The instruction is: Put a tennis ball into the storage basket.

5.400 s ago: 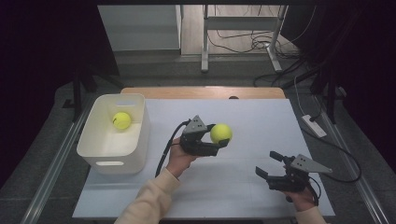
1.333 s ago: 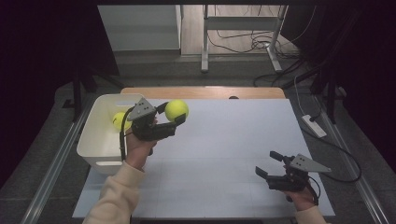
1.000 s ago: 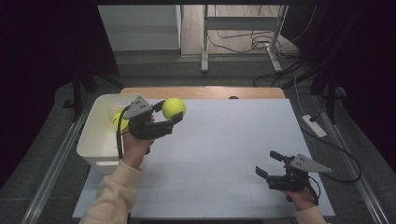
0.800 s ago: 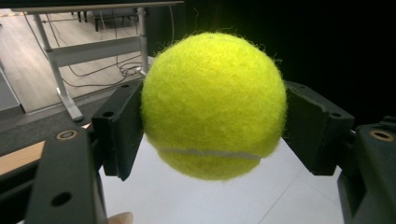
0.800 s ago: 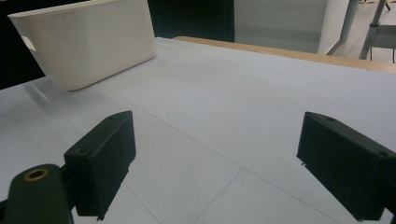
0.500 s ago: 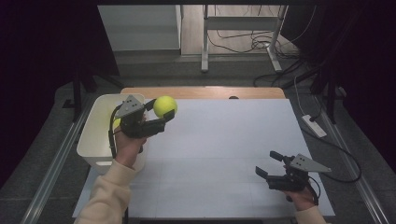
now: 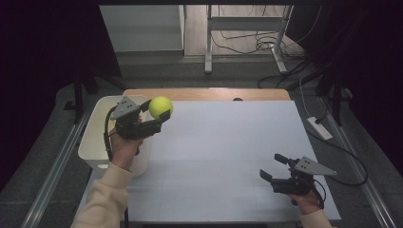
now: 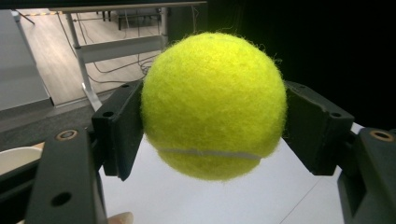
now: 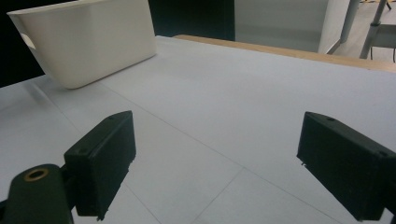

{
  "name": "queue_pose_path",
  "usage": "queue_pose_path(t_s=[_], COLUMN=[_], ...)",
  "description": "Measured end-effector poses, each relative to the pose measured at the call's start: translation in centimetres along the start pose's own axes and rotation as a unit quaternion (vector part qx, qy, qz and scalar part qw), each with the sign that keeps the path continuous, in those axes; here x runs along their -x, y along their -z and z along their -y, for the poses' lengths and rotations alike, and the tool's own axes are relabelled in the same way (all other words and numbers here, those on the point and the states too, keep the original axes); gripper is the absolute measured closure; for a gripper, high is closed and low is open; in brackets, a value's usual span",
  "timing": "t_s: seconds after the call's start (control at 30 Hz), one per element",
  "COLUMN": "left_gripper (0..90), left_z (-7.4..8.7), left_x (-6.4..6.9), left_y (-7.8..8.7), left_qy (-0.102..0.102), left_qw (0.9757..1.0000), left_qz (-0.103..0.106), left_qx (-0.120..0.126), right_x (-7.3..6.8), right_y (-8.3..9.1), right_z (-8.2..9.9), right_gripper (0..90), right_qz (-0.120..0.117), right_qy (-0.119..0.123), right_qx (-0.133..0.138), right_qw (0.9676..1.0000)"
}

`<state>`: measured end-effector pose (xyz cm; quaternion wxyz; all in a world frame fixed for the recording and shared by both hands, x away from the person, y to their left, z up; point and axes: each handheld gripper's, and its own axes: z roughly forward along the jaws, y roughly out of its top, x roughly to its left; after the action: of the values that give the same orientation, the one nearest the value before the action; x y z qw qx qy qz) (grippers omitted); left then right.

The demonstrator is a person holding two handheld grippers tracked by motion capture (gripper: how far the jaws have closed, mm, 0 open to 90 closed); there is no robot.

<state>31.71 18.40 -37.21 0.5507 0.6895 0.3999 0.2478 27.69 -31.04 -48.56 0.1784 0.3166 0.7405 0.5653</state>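
Carrying is the step in hand: the left hand-held gripper [image 7: 160, 114] has a yellow tennis ball [image 7: 160, 107] pinched between its two black pads, which press on opposite sides of it, as the left gripper view shows up close [image 8: 214, 105]. Seen from the high view, the ball is lifted clear of the worktop [image 7: 223, 142] and hangs at the right-hand rim of the white tub [image 7: 92, 145], near its far corner; it looks to be over the edge rather than over the middle of the tub, though the exact overlap is hard to judge from above. The person's forearm covers much of the tub's inside, so what lies in it cannot be told.

The right hand-held gripper [image 7: 273, 167] rests low at the near right of the worktop, jaws spread wide with nothing between them, well apart from the ball; its own view looks across the bare surface toward the tub [image 9: 88, 44].

By my judgement, the next move calls for bringing the ball further over the tub's opening, lowering it a little, and only then spreading the pads, so it drops inside instead of bouncing off the rim.
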Motion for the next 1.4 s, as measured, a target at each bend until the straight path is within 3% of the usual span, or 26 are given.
queue_pose_path(t_s=[0.77,1.4], left_gripper=[27.3,27.3], left_z=[0.3,1.2], left_x=[-2.3,-5.2], left_y=[0.9,1.6], left_qy=[0.007,0.027], left_qw=[0.9990,0.9952], left_qz=[-0.043,-0.089], left_qx=[-0.012,-0.031], right_x=[0.0,0.0], right_y=[-0.1,-0.1], right_z=[0.0,0.0], right_gripper=[11.7,11.7], right_qz=[0.000,0.000], right_qy=[0.002,0.003], right_qx=[-0.003,-0.003], right_qw=[1.0000,1.0000])
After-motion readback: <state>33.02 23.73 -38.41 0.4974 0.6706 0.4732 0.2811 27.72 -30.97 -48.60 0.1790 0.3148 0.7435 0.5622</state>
